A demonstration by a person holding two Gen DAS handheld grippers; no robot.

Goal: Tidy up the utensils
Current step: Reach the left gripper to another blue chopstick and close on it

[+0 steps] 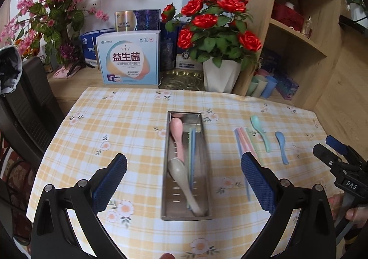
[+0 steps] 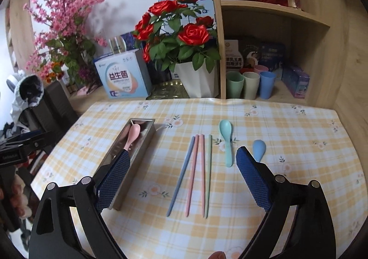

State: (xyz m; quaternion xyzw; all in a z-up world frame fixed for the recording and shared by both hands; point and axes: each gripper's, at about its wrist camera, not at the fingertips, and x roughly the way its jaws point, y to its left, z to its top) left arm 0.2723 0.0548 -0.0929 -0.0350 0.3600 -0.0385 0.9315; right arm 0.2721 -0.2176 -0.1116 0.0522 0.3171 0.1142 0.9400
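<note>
The metal tray (image 1: 186, 213) sits in the middle of the checked tablecloth (image 1: 115, 121), and it already has a pink spoon (image 1: 176, 135), a beige spoon (image 1: 184, 185) and some green and blue sticks inside. So the job looks about half done, and this seems to be the pause between two pickups. Both tongs hang above the table with nothing in them. The left gripper (image 1: 184, 180) is spread wide over the tray. The right gripper (image 2: 184, 178) is spread wide too, over the four chopsticks (image 2: 195, 174) that are left on the cloth. These lie side by side, close together, with their long way running from 6 o'clock to 12 o'clock in the right view, fanning a little at the near end. At about 1 o'clock from them lies the green spoon (image 2: 226, 141), bowl at the far end and handle pointing back toward the camera. The blue spoon (image 2: 259, 147) is just past it at 2 o'clock, partly hidden behind a finger of the tongs. I think the next move is to go down on one stick or spoon, pinch it across its thin side, and lay it in the tray the same long way as the tray runs.
</note>
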